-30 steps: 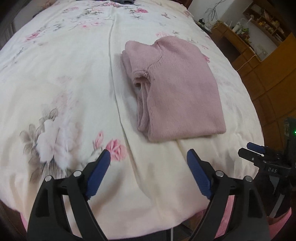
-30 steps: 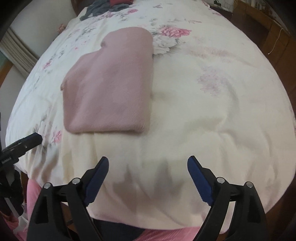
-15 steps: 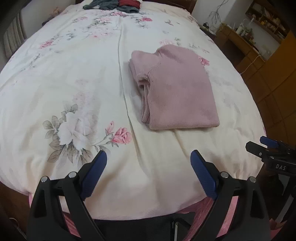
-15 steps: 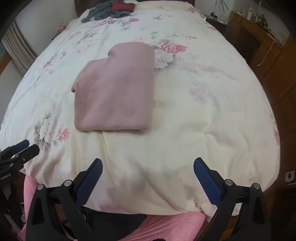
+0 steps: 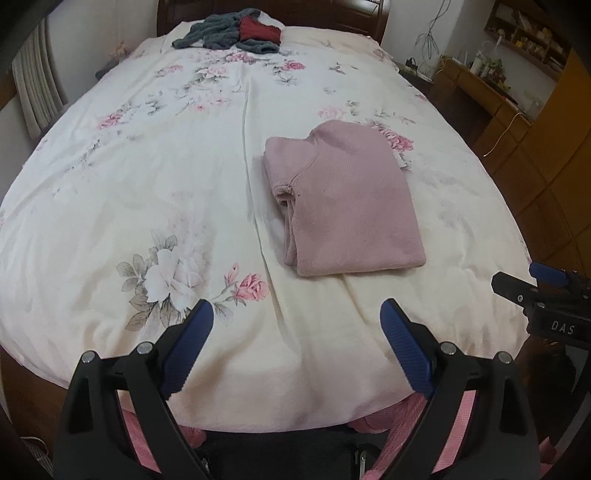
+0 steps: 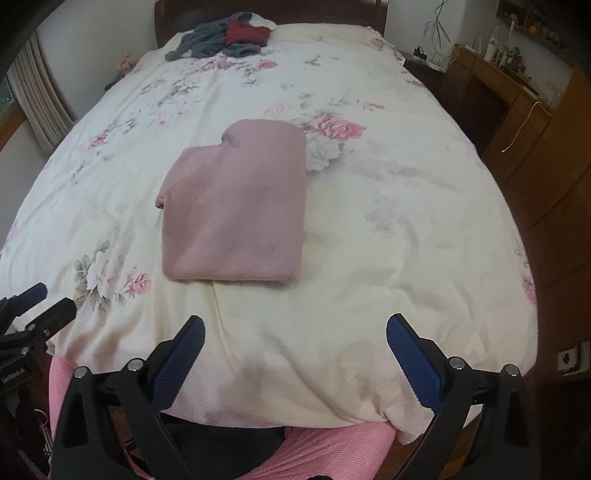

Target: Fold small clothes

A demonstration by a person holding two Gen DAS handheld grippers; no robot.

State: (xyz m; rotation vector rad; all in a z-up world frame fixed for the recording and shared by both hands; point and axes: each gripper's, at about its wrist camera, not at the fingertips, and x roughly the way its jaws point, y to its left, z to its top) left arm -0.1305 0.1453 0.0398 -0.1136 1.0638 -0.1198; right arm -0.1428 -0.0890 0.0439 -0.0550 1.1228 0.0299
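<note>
A pink knitted sweater lies folded into a neat rectangle on the floral bed cover, near the foot of the bed; the right wrist view shows the sweater left of centre. My left gripper hangs open over the bed's near edge, well short of the sweater, with nothing between its blue pads. My right gripper is likewise open and empty at the foot edge. Each gripper appears at the side of the other's view: the right gripper and the left gripper.
A heap of grey and dark red clothes lies at the head of the bed by the dark headboard. Wooden cabinets and a desk line the right side. A curtain hangs at the left. A pink sheet shows under the cover.
Both grippers have drawn back from the folded sweater toward the foot of the bed and risen, so more of the bed and the clothes heap now shows. Both stayed open.
</note>
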